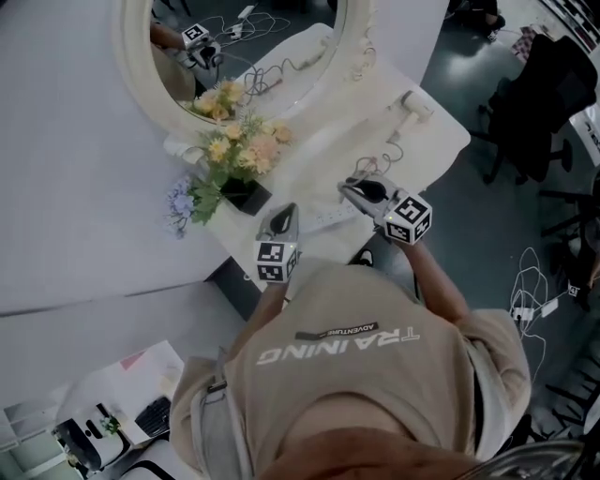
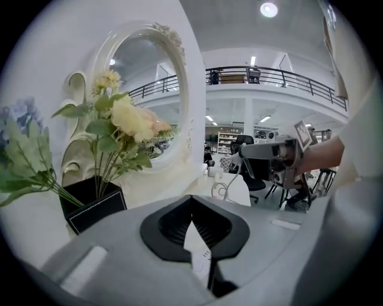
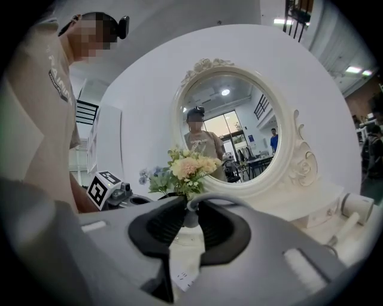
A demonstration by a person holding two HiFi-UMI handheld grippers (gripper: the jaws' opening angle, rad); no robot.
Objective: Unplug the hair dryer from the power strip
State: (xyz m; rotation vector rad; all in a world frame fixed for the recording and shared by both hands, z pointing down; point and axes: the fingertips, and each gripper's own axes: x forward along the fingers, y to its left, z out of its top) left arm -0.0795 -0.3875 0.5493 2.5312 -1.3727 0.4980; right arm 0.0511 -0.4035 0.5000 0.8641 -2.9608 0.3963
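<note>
White vanity table [image 1: 441,141], grey floor [image 1: 469,216] — mirror [image 1: 281,28] and flowers [image 1: 239,150] at left.
The right gripper [image 3: 190,206] clamps the hair dryer's plug [image 3: 189,216] near the power strip [image 1: 326,219]; hair dryer [image 1: 412,103] lies far right — left gripper [image 2: 191,200] closed, empty.

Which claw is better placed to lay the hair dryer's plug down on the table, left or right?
Right, probably. The right claw grips the white plug, with its cord looping out of the jaws. The left claw is shut on nothing.
</note>
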